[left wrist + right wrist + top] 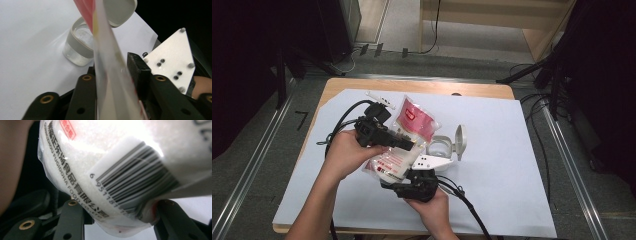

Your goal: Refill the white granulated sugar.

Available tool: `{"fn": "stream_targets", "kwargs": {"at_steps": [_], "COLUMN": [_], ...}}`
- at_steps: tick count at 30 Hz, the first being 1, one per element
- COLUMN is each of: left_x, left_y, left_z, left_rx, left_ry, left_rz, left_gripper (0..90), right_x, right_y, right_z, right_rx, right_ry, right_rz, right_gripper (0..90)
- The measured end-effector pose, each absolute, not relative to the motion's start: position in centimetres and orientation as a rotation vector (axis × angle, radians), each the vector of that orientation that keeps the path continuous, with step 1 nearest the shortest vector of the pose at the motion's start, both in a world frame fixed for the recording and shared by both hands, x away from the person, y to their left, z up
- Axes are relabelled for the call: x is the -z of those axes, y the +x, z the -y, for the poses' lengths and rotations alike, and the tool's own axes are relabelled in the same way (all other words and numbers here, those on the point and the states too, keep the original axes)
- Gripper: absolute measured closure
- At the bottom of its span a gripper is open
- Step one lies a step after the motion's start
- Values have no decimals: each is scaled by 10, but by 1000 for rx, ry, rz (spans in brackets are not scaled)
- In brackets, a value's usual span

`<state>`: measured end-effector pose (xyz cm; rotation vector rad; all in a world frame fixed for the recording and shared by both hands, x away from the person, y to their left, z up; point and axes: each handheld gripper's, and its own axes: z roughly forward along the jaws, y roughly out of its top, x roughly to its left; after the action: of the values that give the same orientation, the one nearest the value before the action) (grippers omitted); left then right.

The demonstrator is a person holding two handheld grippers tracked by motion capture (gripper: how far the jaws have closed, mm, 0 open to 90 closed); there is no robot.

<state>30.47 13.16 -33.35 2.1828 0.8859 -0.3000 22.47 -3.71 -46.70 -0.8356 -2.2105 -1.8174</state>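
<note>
A clear pouch of white granules (404, 130) with a red label is held up over the white sheet between both grippers. My left gripper (409, 145) comes in from the left across the pouch's middle. In the left gripper view the flat pouch (110, 82) fills the gap in my left gripper (112, 72) and touches both jaws. My right gripper (394, 177) grips the pouch's lower end from below. In the right gripper view the barcoded, bulging bottom of the pouch (112, 170) sits in my right gripper (122, 210), squeezed between its two jaws.
A small clear jar (439, 148) (80, 47) stands right of the pouch, its hinged lid (460, 142) (120, 12) flipped open. A white sheet (492, 165) covers the wooden table (422, 86). A small white strip (379, 98) lies at the sheet's back left. Cables trail off the table's front.
</note>
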Motion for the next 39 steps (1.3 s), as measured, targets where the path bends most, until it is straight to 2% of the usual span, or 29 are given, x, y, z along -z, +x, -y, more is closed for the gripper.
{"fn": "stream_targets", "kwargs": {"at_steps": [7, 11, 14, 21, 32, 34, 36, 39], "left_x": [334, 334, 334, 331, 324, 325, 326, 328], "left_y": [304, 303, 303, 300, 299, 300, 301, 302], "left_z": [-130, -127, -124, -119, -124, -127, -130, -131], "left_rx": [326, 323, 300, 291, 408, 393, 347, 351], "left_ry": [2182, 2166, 2153, 2158, 2043, 2029, 2039, 2051], "left_rz": [-928, -961, -1002, -1001, -926, -947, -984, -1011], "left_gripper": [857, 864, 852, 840, 768, 780, 831, 875], "right_x": [461, 460, 457, 456, 460, 459, 458, 456], "right_y": [221, 221, 219, 219, 218, 218, 218, 214], "right_z": [35, 33, 29, 28, 33, 34, 34, 31], "right_rx": [1791, 1779, 1763, 1754, 1819, 1812, 1805, 1785], "right_ry": [-833, -837, -862, -928, -921, -924, -920, -917], "right_rz": [2333, 2377, 2454, 2446, 2261, 2254, 2289, 2345], "right_gripper": [568, 559, 492, 554, 592, 597, 606, 600]}}
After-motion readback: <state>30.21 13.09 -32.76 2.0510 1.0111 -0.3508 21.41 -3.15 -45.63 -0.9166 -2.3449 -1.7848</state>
